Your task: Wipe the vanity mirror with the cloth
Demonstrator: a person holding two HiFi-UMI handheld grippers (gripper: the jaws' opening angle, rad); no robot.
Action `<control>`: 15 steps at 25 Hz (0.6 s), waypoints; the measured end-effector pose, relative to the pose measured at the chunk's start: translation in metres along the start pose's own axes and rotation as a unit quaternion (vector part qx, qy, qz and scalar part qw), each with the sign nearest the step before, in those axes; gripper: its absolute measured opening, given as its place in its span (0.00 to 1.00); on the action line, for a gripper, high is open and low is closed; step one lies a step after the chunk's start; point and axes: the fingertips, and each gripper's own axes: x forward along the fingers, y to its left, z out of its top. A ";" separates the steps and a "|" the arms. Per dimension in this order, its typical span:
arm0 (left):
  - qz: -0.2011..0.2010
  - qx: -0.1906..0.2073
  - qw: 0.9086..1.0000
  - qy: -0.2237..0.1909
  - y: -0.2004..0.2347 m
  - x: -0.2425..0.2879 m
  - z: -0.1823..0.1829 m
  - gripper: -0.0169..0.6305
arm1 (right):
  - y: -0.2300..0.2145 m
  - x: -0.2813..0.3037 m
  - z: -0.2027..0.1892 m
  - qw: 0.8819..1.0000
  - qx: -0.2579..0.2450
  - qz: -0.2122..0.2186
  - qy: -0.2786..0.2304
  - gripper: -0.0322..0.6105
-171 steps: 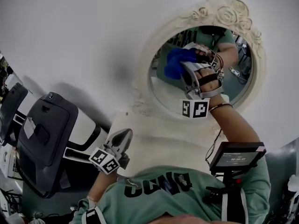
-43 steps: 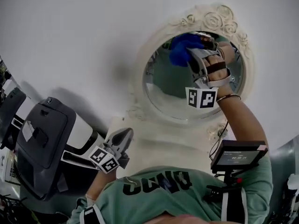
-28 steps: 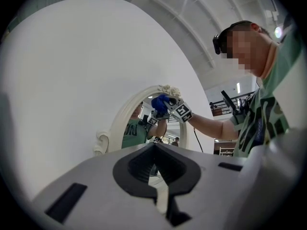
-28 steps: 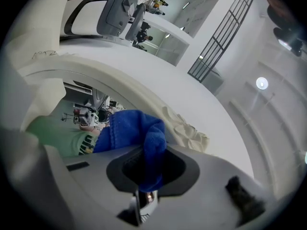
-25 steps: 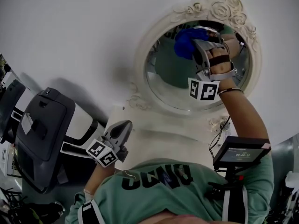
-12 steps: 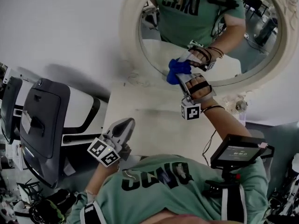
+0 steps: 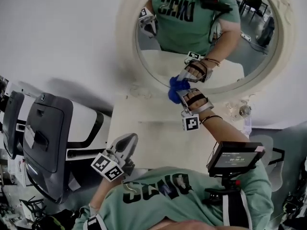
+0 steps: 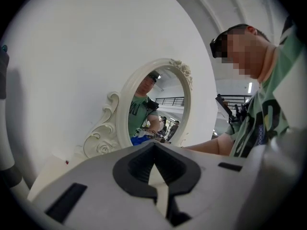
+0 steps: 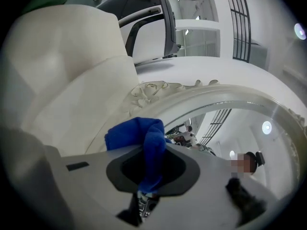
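Two grippers in frame, only one working. Right gripper point(image 7: 181, 91) has its jaws clamped on the blue cloth point(image 7: 171, 94); in the right gripper view the cloth is bunched up between the jaws and spills out past the tips. The cloth sits at the bottom edge of the vanity mirror point(image 7: 249, 56), right where glass meets the ornate cream frame point(image 7: 127, 47), and in the head view it meets its own reflection there, so it looks pressed on the glass. Can't tell how much of it is flat against the surface. Left gripper point(image 7: 125, 140) is down low by the person's torso, near the left edge of the cream tabletop point(image 7: 153, 128), well apart from the mirror; its own view shows the jaws closed together with nothing between them, pointing toward the mirror from the side. Mirror stands upright on the tabletop against a white wall point(image 7: 57, 32). A dark grey chair point(image 7: 43, 138) sits left of the table. A small screen point(image 7: 232, 157) is mounted at the person's chest on the right
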 end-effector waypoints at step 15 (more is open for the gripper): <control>-0.049 0.081 0.987 -0.128 -0.045 0.004 0.099 0.04 | -0.459 -0.165 -0.071 0.939 -0.005 -0.338 0.056 0.13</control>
